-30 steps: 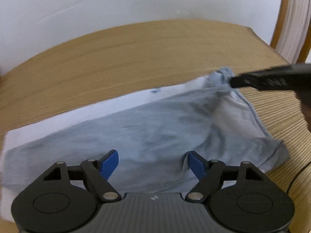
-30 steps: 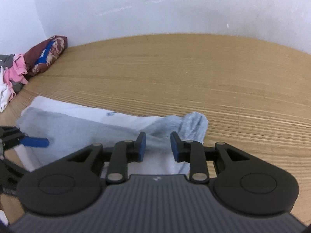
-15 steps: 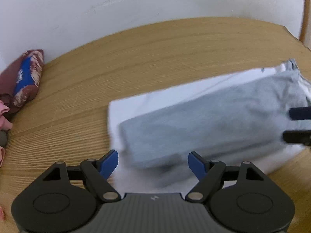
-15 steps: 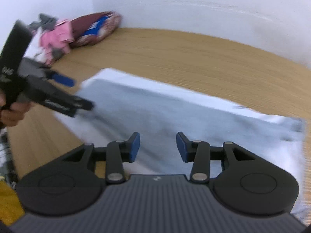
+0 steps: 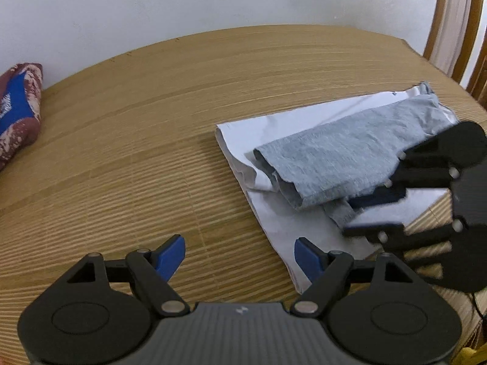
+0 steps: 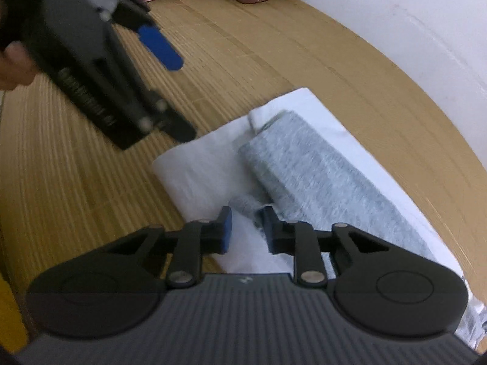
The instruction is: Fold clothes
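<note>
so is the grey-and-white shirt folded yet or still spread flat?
Partly folded. The shirt lies on the table as a long strip, grey sleeve side lapped over the white body; no crosswise fold yet.

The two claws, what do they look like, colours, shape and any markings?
Both match. The left claw has a ribbed dark grey body with a small white logo, two round black side housings, black linkage arms with silver pivot pins, and blue finger pads. The right claw is built the same. In the right wrist view, pale lettering runs along the left claw's side, too blurred to read.
</note>
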Demonstrator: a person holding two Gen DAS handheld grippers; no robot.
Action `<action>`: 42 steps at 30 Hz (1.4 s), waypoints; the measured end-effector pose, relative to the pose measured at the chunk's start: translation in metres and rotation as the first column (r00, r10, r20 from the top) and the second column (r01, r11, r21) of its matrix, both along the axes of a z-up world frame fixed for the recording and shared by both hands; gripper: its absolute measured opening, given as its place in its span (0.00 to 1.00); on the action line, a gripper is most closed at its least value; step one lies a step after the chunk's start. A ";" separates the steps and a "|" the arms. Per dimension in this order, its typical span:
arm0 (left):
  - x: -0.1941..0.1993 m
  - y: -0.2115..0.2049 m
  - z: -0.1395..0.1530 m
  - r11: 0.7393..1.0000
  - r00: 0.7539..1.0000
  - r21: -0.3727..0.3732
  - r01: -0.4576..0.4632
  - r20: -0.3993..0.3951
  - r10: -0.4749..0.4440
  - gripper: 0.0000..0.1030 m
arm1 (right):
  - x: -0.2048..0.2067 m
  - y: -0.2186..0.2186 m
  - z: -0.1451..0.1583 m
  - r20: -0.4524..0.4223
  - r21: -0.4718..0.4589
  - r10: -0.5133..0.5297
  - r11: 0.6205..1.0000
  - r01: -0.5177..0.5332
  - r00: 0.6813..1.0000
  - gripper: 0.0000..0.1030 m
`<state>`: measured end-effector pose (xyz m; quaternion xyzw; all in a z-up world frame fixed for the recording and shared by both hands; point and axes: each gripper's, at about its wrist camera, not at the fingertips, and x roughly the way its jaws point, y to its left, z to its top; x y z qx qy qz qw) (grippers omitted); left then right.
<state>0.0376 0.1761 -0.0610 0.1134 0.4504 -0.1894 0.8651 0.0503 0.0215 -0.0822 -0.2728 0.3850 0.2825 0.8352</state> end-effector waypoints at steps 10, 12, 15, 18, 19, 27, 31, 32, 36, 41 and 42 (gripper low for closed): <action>-0.003 0.006 -0.005 0.999 0.999 -0.019 0.039 -0.009 -0.040 0.78 | -0.015 0.032 -0.011 0.136 -0.227 0.148 0.967 -0.115 0.980 0.22; -0.003 0.007 -0.005 0.999 0.999 -0.016 0.036 -0.005 -0.037 0.78 | -0.014 0.034 -0.012 0.137 -0.236 0.123 0.968 -0.088 0.983 0.07; -0.003 0.013 -0.003 0.999 1.000 -0.035 0.016 -0.002 -0.016 0.78 | -0.002 0.021 0.011 0.116 -0.005 -0.116 0.993 0.118 0.986 0.06; -0.002 0.019 -0.002 0.999 1.000 -0.042 -0.008 -0.007 0.007 0.79 | 0.011 -0.016 0.033 -0.088 0.404 -0.407 0.820 0.406 0.909 0.07; -0.001 0.020 -0.002 0.999 1.000 -0.038 -0.012 -0.005 0.011 0.79 | 0.014 -0.025 0.029 -0.178 0.469 -0.430 0.754 0.461 0.885 0.08; 0.018 0.027 0.010 0.999 0.999 -0.041 -0.003 0.046 0.005 0.79 | 0.000 -0.016 0.029 -0.228 0.506 -0.350 0.754 0.418 0.908 0.30; 0.044 0.019 0.018 0.998 0.996 -0.045 0.038 0.080 -0.034 0.79 | -0.001 -0.014 0.042 -0.106 0.515 -0.437 0.745 0.425 0.893 0.54; 0.052 0.016 0.020 0.998 0.995 -0.049 0.050 0.083 -0.046 0.79 | 0.005 -0.011 0.035 -0.085 0.482 -0.468 0.753 0.447 0.880 0.55; 0.090 -0.001 0.011 0.995 0.997 -0.076 0.069 0.048 -0.065 0.79 | 0.015 0.007 0.010 -0.111 0.375 -0.457 0.803 0.463 0.882 0.57; 0.119 -0.020 -0.006 0.993 0.995 -0.060 0.099 -0.010 -0.100 0.79 | -0.014 0.032 0.024 -0.069 0.378 -0.362 0.853 0.360 0.930 0.57; 0.124 -0.022 -0.010 0.992 0.993 -0.067 0.107 -0.035 -0.109 0.79 | -0.021 0.036 0.026 -0.055 0.370 -0.354 0.861 0.348 0.934 0.61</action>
